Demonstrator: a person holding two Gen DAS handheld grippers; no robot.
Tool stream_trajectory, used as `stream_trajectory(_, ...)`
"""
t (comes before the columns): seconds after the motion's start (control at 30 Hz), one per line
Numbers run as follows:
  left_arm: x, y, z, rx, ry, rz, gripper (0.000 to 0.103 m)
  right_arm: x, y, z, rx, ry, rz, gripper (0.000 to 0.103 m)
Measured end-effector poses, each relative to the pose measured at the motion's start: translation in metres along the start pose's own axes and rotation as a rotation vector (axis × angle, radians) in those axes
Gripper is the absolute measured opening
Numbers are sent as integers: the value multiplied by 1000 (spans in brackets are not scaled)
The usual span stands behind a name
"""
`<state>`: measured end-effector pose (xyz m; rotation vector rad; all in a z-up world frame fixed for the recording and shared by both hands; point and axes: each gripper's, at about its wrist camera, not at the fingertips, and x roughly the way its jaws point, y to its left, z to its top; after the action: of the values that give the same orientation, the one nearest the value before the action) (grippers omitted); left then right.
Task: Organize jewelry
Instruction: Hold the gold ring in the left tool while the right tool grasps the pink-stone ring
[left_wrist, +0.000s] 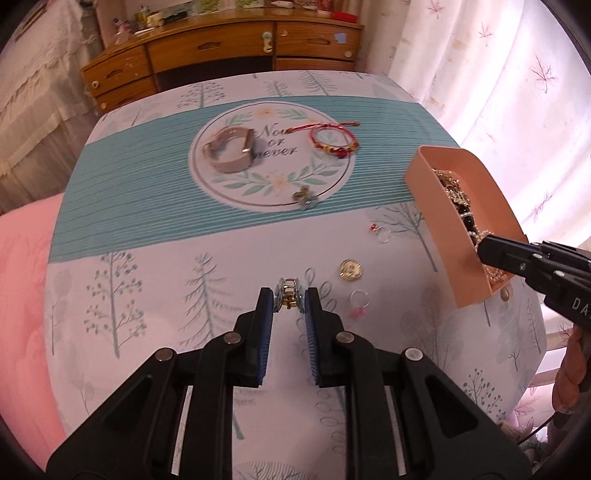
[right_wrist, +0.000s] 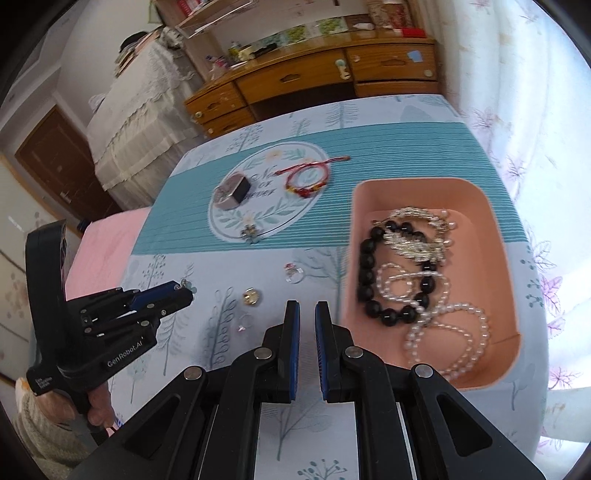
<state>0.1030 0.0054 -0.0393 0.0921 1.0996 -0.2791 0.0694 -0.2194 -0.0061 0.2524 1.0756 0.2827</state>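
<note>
My left gripper (left_wrist: 289, 295) is shut on a small gold and silver trinket (left_wrist: 289, 292), held over the patterned tablecloth; it also shows in the right wrist view (right_wrist: 184, 291). The pink tray (right_wrist: 495, 221) holds a black bead bracelet (right_wrist: 373, 291), a pearl necklace (right_wrist: 461, 325) and a silver chain piece (right_wrist: 410, 243). My right gripper (right_wrist: 306, 314) stands slightly apart and empty at the tray's near left corner. On the cloth lie a red cord bracelet (left_wrist: 332, 140), a wide silver cuff (left_wrist: 229, 151), a blue flower charm (left_wrist: 304, 197), a gold coin piece (left_wrist: 351, 270) and two small rings (left_wrist: 382, 232).
The table (left_wrist: 147, 206) has a teal striped cloth band. A wooden dresser (left_wrist: 221, 51) stands behind it. Pink bedding (left_wrist: 22, 280) lies at the left edge. Curtains (left_wrist: 498, 74) hang at the right.
</note>
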Motion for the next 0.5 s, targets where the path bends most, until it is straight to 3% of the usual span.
stream_trajectory(0.13,-3,9,-8,-27,3,0,15,14,23,-4,-65,39,28,9)
stream_trajectory(0.2,-3,13,-10,-39,5,-7,15,23,34,-8,-99,66,49,14)
stream_trajectory(0.27,-3,16,-12,-49,7,-14,15,35,45,-14,-129,87,67,34)
stream_trajectory(0.5,-1,21,-12,-65,4,-36,15,75,68,-30,-175,163,90,35)
